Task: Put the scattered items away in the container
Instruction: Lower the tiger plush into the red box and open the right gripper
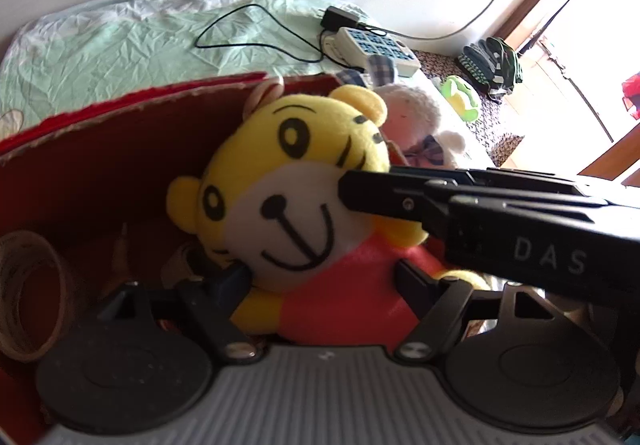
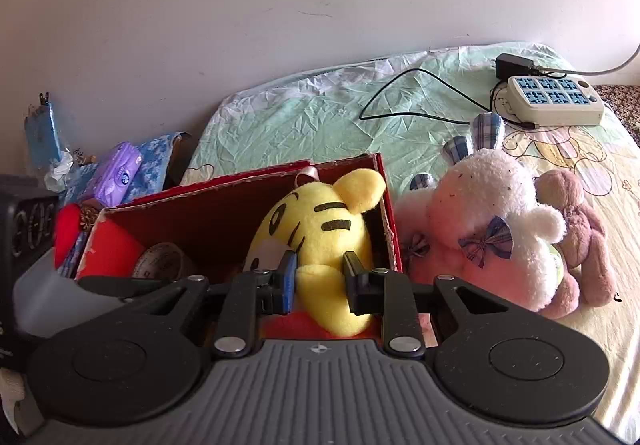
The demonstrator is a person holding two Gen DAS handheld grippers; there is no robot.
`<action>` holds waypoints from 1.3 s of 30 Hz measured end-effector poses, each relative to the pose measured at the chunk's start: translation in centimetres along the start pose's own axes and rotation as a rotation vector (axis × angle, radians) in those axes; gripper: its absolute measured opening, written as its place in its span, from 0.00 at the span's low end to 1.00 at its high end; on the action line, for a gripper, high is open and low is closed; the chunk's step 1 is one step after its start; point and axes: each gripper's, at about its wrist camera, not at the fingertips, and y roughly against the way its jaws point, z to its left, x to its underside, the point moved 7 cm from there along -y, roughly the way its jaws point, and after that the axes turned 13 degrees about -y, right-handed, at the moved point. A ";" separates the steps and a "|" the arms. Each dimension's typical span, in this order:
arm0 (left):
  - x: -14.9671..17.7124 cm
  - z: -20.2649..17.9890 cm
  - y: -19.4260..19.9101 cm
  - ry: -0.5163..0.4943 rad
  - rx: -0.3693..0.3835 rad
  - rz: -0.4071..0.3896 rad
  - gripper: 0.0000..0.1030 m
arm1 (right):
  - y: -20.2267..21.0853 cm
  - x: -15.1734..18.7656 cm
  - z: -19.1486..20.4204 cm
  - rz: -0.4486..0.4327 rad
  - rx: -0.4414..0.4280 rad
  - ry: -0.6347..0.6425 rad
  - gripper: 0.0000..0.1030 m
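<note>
A yellow tiger plush (image 1: pixel 296 181) in a red shirt lies in the red cardboard box (image 1: pixel 120 113), its head propped against the far right corner. My left gripper (image 1: pixel 324 277) is open, with its fingers wide on either side of the plush's red body. My right gripper (image 1: pixel 348 193) reaches in from the right, onto the plush's cheek. In the right wrist view, the right gripper (image 2: pixel 320 273) is shut on a yellow limb of the tiger plush (image 2: pixel 320 229) inside the box (image 2: pixel 240 181). A roll of tape (image 1: pixel 32 285) also lies in the box.
A white rabbit plush (image 2: pixel 492 213) and a brown plush (image 2: pixel 576 221) lie on the bed sheet right of the box. A power strip (image 2: pixel 556 101) with a black cable sits further back. A purple wipes pack (image 2: pixel 120 173) and clutter lie left of the box by the wall.
</note>
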 end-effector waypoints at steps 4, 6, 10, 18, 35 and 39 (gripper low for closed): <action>-1.4 -1.8 -0.3 -0.082 -0.023 -0.019 0.76 | 2.2 0.1 0.3 -0.046 0.011 0.016 0.23; -1.9 -2.4 -1.2 -0.113 -0.037 -0.010 0.80 | 2.7 -0.2 -0.1 -0.048 0.025 0.005 0.22; -2.1 -1.7 -2.9 -0.086 -0.015 0.056 0.83 | 1.6 -0.6 -0.3 -0.020 0.020 -0.011 0.22; -1.5 -0.8 -3.4 -0.009 -0.018 0.095 0.86 | -1.1 -1.0 -1.7 0.018 0.035 -0.077 0.25; -1.7 -2.0 -0.8 -0.030 -0.116 0.084 0.86 | -0.1 -0.9 -2.1 -0.002 0.024 -0.087 0.28; -1.9 -2.6 0.5 -0.044 -0.113 0.044 0.86 | -0.4 -0.9 -2.2 -0.001 0.023 -0.073 0.26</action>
